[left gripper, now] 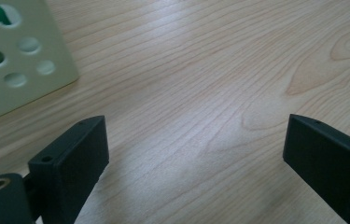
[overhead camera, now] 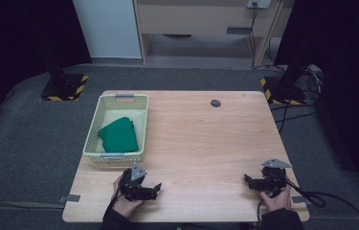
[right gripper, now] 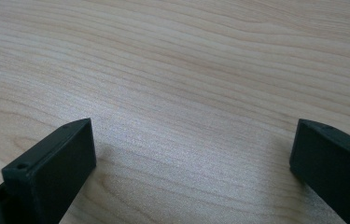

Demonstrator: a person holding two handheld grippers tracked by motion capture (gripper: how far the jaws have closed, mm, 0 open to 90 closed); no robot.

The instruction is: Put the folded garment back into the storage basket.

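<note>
A folded dark-green cloth (overhead camera: 119, 135) lies inside the pale-green perforated plastic basket (overhead camera: 94, 125), which stands on the light wooden desk (overhead camera: 201, 139) at about ten o'clock from the desk's middle; the cloth fills the near half of the basket floor and sits below the rim. It looks soft and light, likely to sag and unfold if picked up by a single layer, and not at all fragile or slippery. A pinch on the thick folded edge, or on a bunched ridge near its middle, would probably carry all layers together; the basket walls leave room to come in only from above. The left gripper (overhead camera: 154, 190) rests at seven o'clock on the desk, just in front of the basket's near wall, jaws spread wide and empty; its own view catches a corner of the basket (left gripper: 18, 70) at upper left. The right gripper (overhead camera: 250, 181) sits at five o'clock, well apart from the basket, jaws likewise released over bare wood. A small dark round grommet (overhead camera: 215, 103) lies at one o'clock.
</note>
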